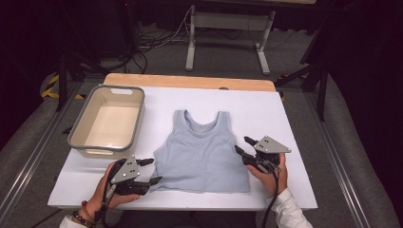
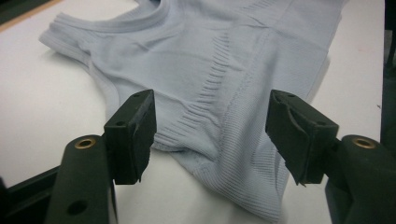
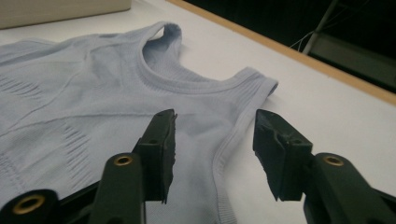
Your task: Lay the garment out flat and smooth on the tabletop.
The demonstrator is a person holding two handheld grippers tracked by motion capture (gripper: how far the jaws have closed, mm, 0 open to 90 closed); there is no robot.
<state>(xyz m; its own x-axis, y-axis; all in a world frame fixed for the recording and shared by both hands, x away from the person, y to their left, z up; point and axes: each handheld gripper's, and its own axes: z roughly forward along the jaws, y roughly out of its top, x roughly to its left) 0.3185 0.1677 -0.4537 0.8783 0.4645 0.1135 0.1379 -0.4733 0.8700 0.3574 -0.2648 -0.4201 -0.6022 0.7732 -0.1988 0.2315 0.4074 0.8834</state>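
Blue top (image 1: 202,149) between both tools

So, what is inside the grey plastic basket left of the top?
Nothing is seen inside the grey plastic basket: its pale bottom lies bare. The near wall covers a strip of the bottom just behind it.

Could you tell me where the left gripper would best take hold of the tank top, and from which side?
Probably at the tank top's bottom left corner, coming in from its left edge. There the hem lies flat on the white table with free edges on two sides, and the left gripper has its jaws open right beside it.
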